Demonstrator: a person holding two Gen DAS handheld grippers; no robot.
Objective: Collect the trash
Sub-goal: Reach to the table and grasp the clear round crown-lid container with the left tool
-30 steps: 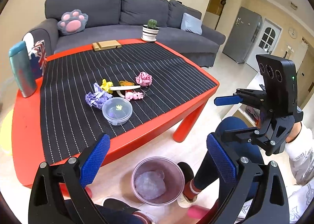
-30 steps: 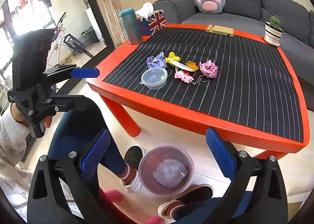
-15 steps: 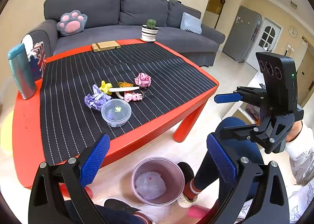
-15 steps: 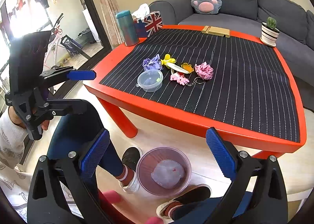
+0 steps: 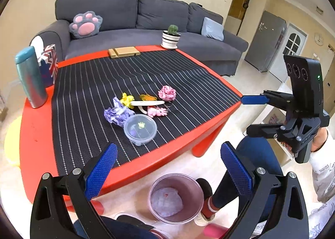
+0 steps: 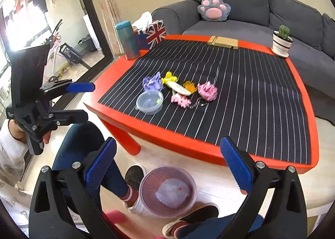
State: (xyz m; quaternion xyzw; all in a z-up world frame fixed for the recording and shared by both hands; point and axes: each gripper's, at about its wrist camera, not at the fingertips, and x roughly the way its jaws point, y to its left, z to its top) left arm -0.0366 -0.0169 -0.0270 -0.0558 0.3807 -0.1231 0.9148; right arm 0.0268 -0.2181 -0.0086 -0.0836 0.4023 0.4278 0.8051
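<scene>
A small bin (image 5: 176,197) (image 6: 168,192) stands on the floor in front of the red table (image 5: 35,134) (image 6: 301,159), with a pale crumpled wad inside. On the striped mat lie a purple crumpled wrapper (image 5: 117,113) (image 6: 152,82), a clear lidded tub (image 5: 140,129) (image 6: 149,101), a yellow scrap (image 5: 126,99) (image 6: 170,77), a pink crumpled ball (image 5: 167,92) (image 6: 207,90), a pink toy keychain (image 5: 157,111) (image 6: 181,100) and a white strip (image 5: 147,103). My left gripper (image 5: 167,166) (image 6: 79,100) and right gripper (image 6: 168,165) (image 5: 254,113) are both open and empty, held above the bin, short of the table.
A teal bottle (image 5: 31,77) (image 6: 127,39) and a Union Jack tissue box (image 5: 49,64) (image 6: 153,32) stand at the table's left. A wooden block (image 5: 123,52) and a potted cactus (image 5: 171,37) (image 6: 282,40) sit at the far edge. A grey sofa (image 5: 125,18) lies behind. My legs and shoes flank the bin.
Both grippers have drawn slightly back and up from the table; the items on the mat look a little farther away. Nothing was picked up or dropped.
</scene>
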